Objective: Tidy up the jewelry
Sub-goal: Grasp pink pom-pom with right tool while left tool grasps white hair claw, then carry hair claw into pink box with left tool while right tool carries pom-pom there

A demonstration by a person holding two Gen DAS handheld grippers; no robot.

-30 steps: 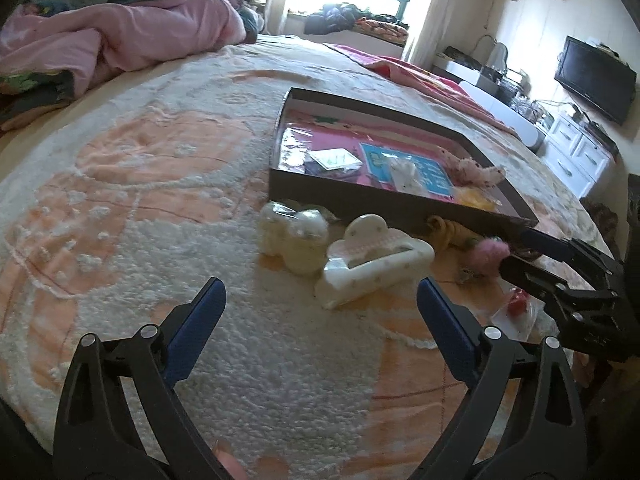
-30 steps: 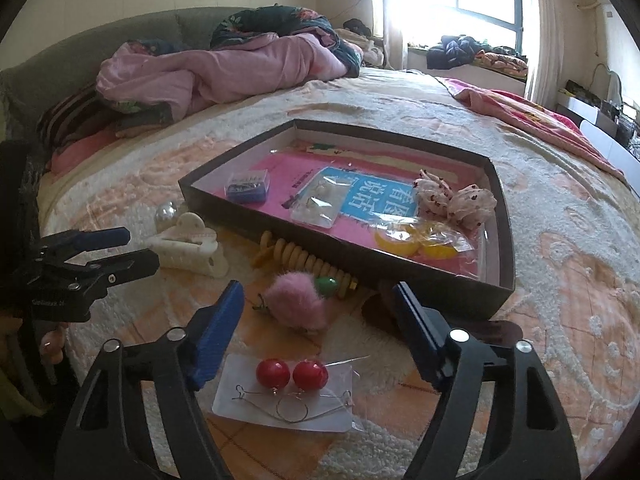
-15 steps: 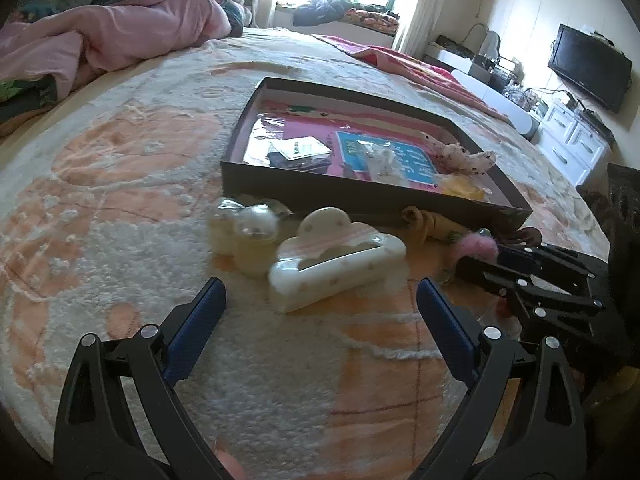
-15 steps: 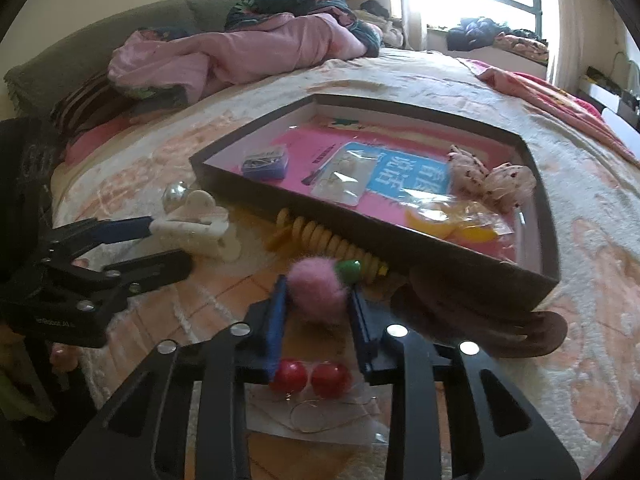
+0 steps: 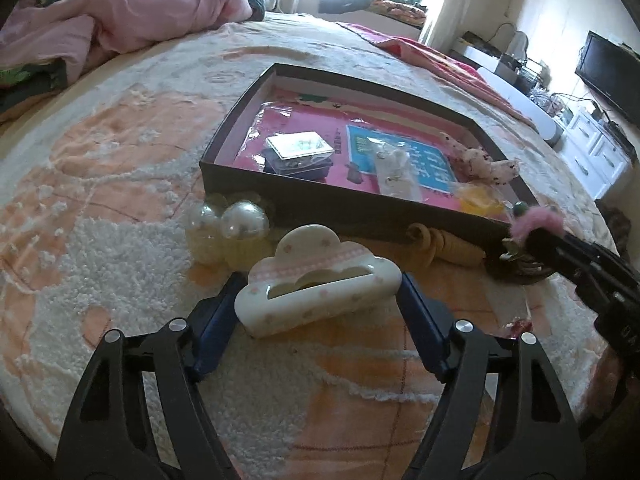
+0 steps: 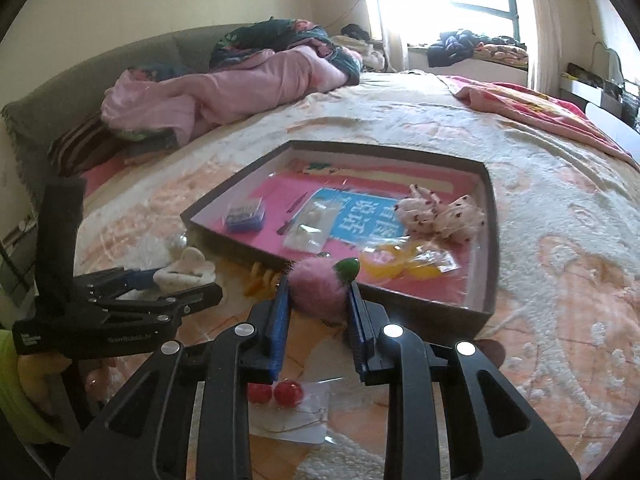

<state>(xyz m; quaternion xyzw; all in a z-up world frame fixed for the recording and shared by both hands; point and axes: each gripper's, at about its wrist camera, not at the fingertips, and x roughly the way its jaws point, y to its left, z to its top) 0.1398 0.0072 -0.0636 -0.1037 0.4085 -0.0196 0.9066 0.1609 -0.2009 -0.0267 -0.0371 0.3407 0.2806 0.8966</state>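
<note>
A white cloud-shaped hair clip (image 5: pixel 316 292) lies on the bedspread in front of a dark box with a pink lining (image 5: pixel 340 204). My left gripper (image 5: pixel 320 280) is closing around the clip, and its blue pads meet the clip's two ends. In the right wrist view the left gripper (image 6: pixel 160 288) shows at the left with the clip (image 6: pixel 186 270). My right gripper (image 6: pixel 318 292) is shut on a pink pompom with a green bead (image 6: pixel 320 280). It holds the pompom off the bed at the box's near wall (image 6: pixel 400 304). The pompom (image 5: pixel 538 224) also shows at the right of the left wrist view.
Two pearl balls (image 5: pixel 236 220) and a yellow spiral tie (image 5: pixel 440 244) lie against the box wall. A clear bag with red ball earrings (image 6: pixel 276 392) lies under the right gripper. The box holds a small blue case (image 6: pixel 245 214), packets and a dotted scrunchie (image 6: pixel 440 214). Pink bedding (image 6: pixel 224 92) lies behind.
My left gripper moved forward to the cloud clip and narrowed onto its ends. My right gripper shut on the pink pompom and lifted it off the bed toward the box.
</note>
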